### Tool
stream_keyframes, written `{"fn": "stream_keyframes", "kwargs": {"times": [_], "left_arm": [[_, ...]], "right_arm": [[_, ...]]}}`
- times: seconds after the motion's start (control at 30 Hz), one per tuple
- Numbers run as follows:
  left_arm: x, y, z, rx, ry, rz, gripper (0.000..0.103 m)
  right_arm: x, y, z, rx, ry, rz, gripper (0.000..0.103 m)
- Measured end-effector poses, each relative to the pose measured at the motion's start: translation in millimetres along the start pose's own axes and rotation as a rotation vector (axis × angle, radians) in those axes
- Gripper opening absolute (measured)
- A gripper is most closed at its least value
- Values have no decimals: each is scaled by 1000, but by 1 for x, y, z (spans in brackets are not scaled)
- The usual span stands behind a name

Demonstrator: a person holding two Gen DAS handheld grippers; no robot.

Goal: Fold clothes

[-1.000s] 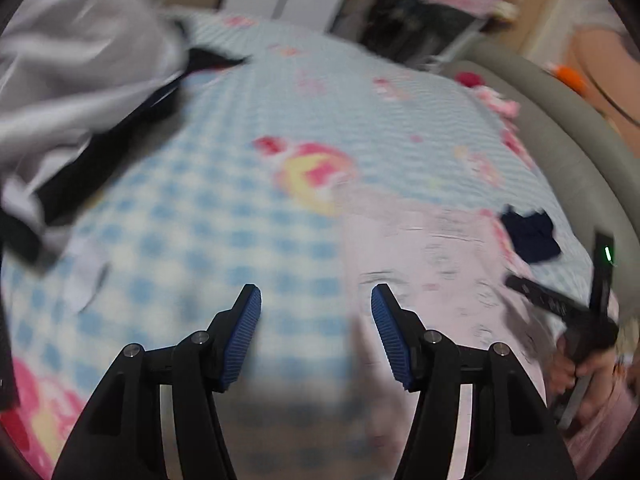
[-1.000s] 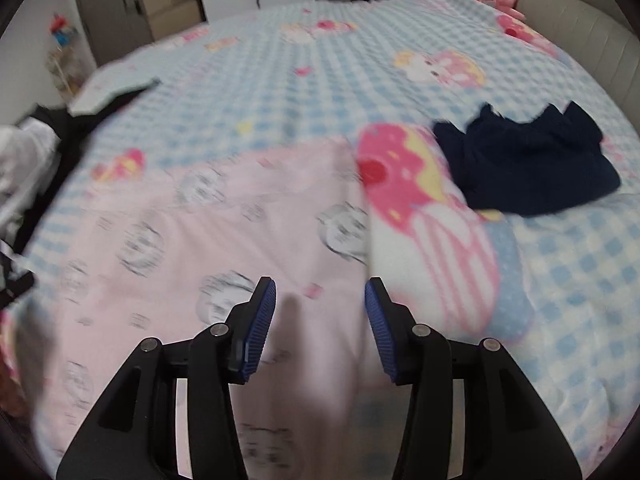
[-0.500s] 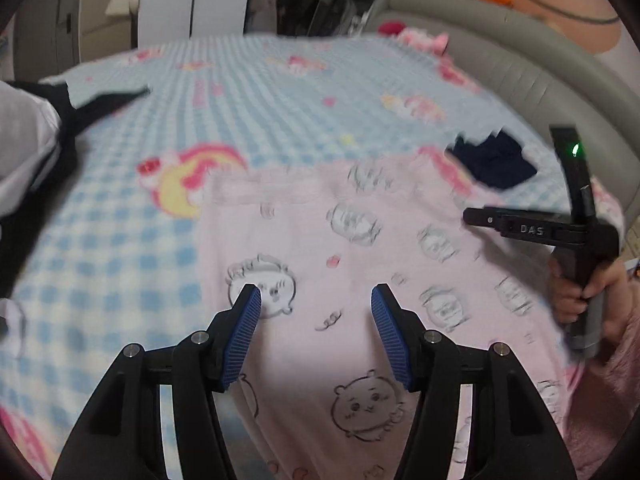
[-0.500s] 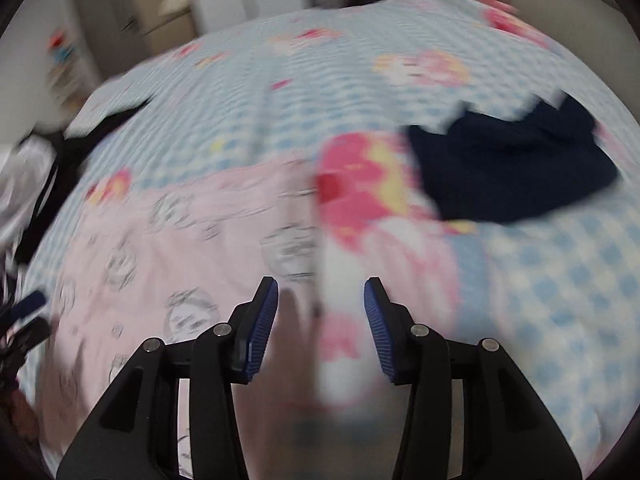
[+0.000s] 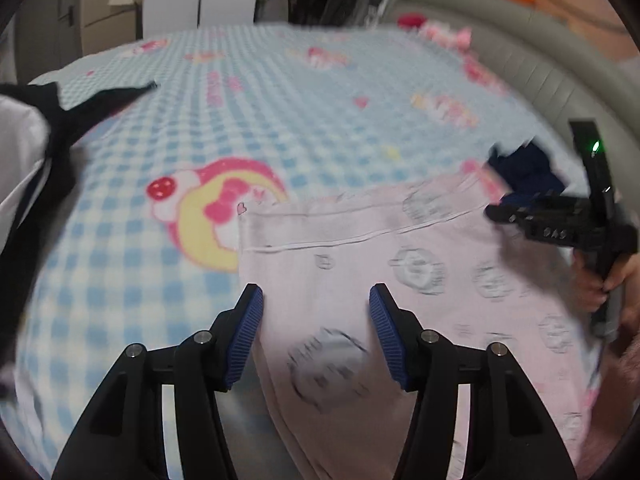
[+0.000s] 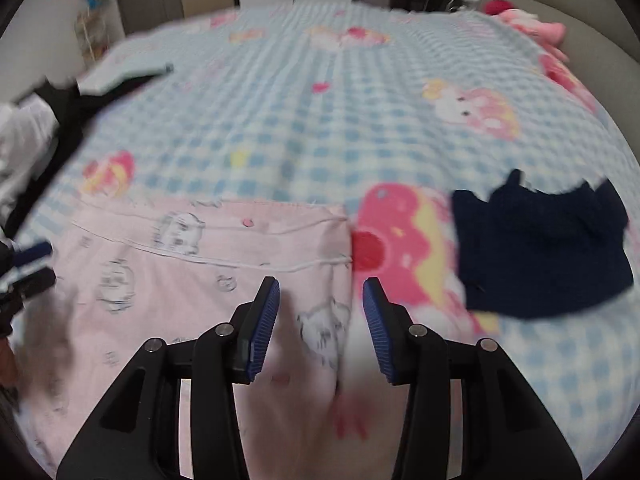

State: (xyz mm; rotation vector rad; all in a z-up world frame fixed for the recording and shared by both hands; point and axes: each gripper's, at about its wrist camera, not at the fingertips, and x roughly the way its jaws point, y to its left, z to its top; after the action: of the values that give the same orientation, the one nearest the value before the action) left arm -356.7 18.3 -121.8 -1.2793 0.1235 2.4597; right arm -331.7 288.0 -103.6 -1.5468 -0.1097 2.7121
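A pale pink garment with grey cartoon prints [image 5: 360, 264] lies spread flat on the blue checked blanket; it also shows in the right wrist view [image 6: 200, 264]. My left gripper [image 5: 316, 332] is open and empty, low over the garment's left edge. My right gripper [image 6: 320, 324] is open and empty, low over the garment's right edge. The right gripper also shows at the right of the left wrist view [image 5: 496, 212], and the left gripper's tips show at the left of the right wrist view [image 6: 32, 260].
A dark navy garment [image 6: 540, 248] lies on the blanket [image 6: 320, 120] to the right of the pink one. A black and white clothes pile [image 5: 36, 152] sits at the far left. A grey padded headboard [image 5: 540, 68] curves along the right. Cupboards stand beyond the bed.
Both grippers have swung and dropped closer to the pink garment: the left one now sits at its left edge, the right one at its right edge. Both stay open.
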Motion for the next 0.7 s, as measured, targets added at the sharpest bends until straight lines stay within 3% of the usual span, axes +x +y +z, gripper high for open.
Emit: {"fn": "stream_keyframes", "kwargs": {"times": [0.07,0.2,0.3,0.37,0.53,0.6,0.7], "left_arm": [[10,11,6,4,18,70,56],[-11,36,6,-121,-13,65,55],[-44,7,-12,-70,-53,16,55],[-67,-23,-32,-25,-60,-32,57],[-94,-75,-84,-18,-12,-90,58],[-99,-86,-105,-25,0,-74,58],[-99,-91,-132,-21,43,19,58]], "right_arm": [[17,-13,5,39,19,-24,43],[1,-47,8,201,-63,-43,42],[-27,-46,-4,210,-79,70,43],[-48,-30,-25,156,-64,159,43],[-89,18,-107,69,-31,257,43],[-99,38,-132,34,-41,232,43],[-110,63,-162,-23,-65,157,43]]}}
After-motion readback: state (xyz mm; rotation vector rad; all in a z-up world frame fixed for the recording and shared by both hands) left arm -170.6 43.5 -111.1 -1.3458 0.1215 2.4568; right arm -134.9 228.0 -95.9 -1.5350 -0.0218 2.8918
